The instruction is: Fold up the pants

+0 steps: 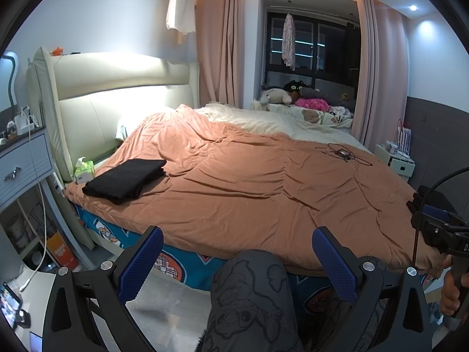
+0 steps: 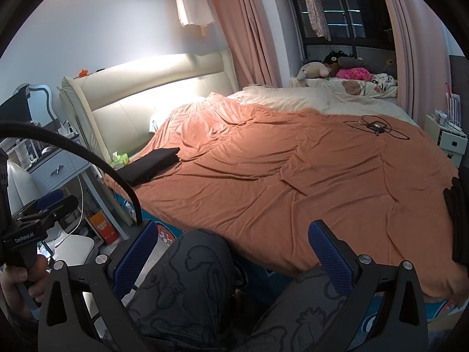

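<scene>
Black folded pants (image 1: pixel 124 180) lie as a flat rectangular stack on the orange duvet (image 1: pixel 234 182), near the bed's corner by the headboard (image 1: pixel 117 88) and just beside a green tissue box (image 1: pixel 84 170). We judge the cloth light, soft and limp: it should sag from any single pinch, so we would take it at two spread points along one folded edge, through all layers, and carry it level. Judged from how they lie, these pants already look folded. A second dark bundle (image 2: pixel 458 220) sits at the duvet's right edge; we cannot tell whether it is more pants.

Our left gripper (image 1: pixel 237 264) hangs off the bed's near side, jaws spread wide and empty, above a knee in printed grey trousers (image 1: pixel 252 293). Our right gripper (image 2: pixel 234 258) is likewise spread and holds nothing, well apart from the folded stack. A tangle of black cable (image 1: pixel 343 154) lies farther across the duvet, clear of both.
</scene>
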`<state>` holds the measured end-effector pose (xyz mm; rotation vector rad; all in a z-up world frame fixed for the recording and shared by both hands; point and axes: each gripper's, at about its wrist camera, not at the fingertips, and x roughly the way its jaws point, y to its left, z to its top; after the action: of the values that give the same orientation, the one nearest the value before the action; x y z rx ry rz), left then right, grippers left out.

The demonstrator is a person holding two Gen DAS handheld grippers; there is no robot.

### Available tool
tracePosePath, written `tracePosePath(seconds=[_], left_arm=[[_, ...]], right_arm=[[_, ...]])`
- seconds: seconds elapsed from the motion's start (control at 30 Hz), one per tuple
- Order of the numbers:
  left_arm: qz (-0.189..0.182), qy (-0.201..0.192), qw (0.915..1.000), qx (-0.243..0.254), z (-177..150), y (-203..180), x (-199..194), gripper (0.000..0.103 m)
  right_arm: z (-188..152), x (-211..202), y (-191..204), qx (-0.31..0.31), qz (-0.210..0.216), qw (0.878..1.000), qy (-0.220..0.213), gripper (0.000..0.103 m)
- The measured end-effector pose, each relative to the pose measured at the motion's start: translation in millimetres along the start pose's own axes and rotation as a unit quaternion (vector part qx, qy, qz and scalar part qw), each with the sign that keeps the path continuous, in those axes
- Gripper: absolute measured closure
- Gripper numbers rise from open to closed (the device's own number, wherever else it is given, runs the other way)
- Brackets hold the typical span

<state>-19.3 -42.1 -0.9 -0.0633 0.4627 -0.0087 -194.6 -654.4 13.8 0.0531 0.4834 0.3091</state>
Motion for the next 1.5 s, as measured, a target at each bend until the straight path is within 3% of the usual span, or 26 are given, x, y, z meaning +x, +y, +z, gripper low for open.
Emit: tracePosePath(seconds=[1.5], left_arm=[[-0.005, -0.015, 0.9998, 0.010, 10.3, 3.4, -3.6, 0.000]], right_arm=[[-3.3, -0.7, 1.9, 0.000, -0.001, 1.000, -0.005, 0.000]])
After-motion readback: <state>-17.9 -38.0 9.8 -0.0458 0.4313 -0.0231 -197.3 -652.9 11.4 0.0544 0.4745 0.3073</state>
